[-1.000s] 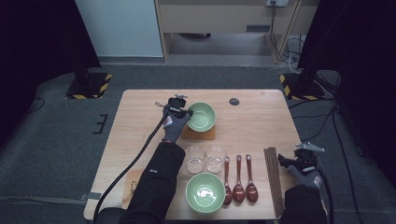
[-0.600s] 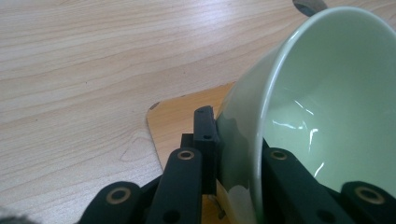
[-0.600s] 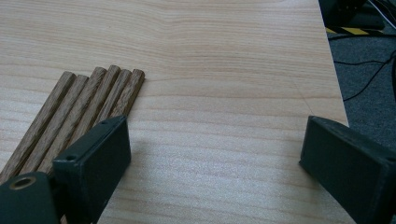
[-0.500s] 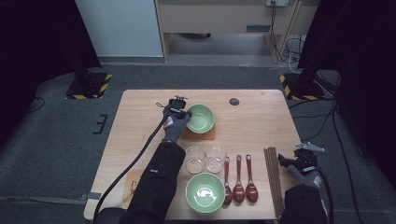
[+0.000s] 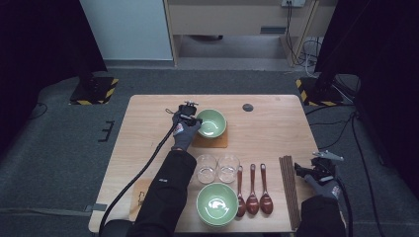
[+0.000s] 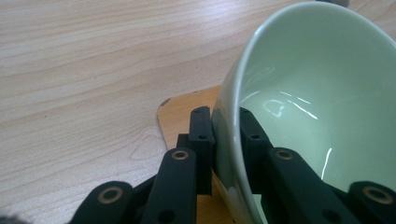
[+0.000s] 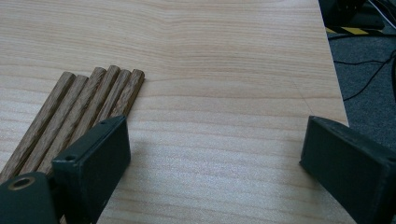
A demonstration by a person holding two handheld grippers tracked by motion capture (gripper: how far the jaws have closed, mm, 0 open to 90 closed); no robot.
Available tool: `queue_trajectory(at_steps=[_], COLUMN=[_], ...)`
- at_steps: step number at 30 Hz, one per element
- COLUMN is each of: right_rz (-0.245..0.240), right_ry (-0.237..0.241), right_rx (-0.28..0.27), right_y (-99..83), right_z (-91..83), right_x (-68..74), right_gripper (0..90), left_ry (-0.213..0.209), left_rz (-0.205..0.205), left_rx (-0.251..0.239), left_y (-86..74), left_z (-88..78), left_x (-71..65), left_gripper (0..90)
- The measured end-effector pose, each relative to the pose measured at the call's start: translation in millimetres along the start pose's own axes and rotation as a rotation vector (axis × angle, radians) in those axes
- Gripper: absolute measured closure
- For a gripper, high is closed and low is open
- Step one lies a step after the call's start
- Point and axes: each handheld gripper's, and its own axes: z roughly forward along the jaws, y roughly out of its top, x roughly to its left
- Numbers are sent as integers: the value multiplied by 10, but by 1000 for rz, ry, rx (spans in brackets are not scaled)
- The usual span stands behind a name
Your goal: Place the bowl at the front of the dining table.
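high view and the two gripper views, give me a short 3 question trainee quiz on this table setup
1. True or false: the left gripper is clamped on the rim of the pale green ceramic bowl, one jaw inside and one outside.
2. What does that bowl sit on? A) the bare table B) the thin square wooden coaster C) a glass
3. How many dark red-brown wooden spoons lie between the two clear drinking glasses and the bundle of brown wooden chopsticks?

Key
1. True.
2. B.
3. Three. Nearby, the right gripper has its jaws wide apart over the light wooden table, beside the chopsticks, holding nothing.
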Motion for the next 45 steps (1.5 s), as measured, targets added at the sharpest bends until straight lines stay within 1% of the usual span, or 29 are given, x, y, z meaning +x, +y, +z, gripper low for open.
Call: queue_trajectory(at_steps=[5, 7, 10, 13, 15, 19, 21, 26, 29, 32, 33, 37, 38, 41, 45], right_rz=[0, 0, 0, 0, 0, 0, 0, 0, -1, -1, -3, -4, -5, -6, -1], right_ry=[0, 0, 0, 0, 0, 0, 0, 0, 1, -1, 0, 5, 5, 7, 0], right_rx=[0, 0, 0, 0, 0, 0, 0, 0, 3, 8, 9, 15, 16, 17, 23], right_y=[1, 0, 0, 0, 0, 0, 0, 0, 2, 6, 7, 11, 11, 12, 13], right_z=[1, 1, 1, 1, 1, 1, 1, 1, 3, 12, 15, 19, 20, 20, 25], right_x=[0, 0, 0, 0, 0, 0, 0, 0, 1, -1, -2, 2, 2, 2, -2], right_gripper=[81, 81, 81, 81, 81, 81, 81, 81, 68, 46, 42, 28, 26, 23, 5], left_ry=[-6, -5, -5, -3, 0, 10, 8, 5, 1, -26, -28, -48, -46, -49, -59], left_rz=[-8, -9, -15, -31, -36, -31, -33, -33, -32, -37, -38, -33, -25, -15, -18], left_rx=[2, 10, 24, 22, 34, 38, 38, 35, 15, -8, -15, -43, -41, -44, -79], left_y=[-4, -8, -16, -15, -21, -25, -25, -25, -12, 8, 14, 48, 59, 71, 101], left_z=[11, 20, 35, 29, 36, 38, 38, 38, 13, -29, -46, -131, -156, -214, -318], left_x=[11, 18, 29, 39, 43, 48, 53, 50, 42, 41, 40, 23, 16, 19, 26], left_gripper=[776, 761, 764, 812, 821, 813, 806, 758, 723, 677, 657, 609, 598, 584, 568])
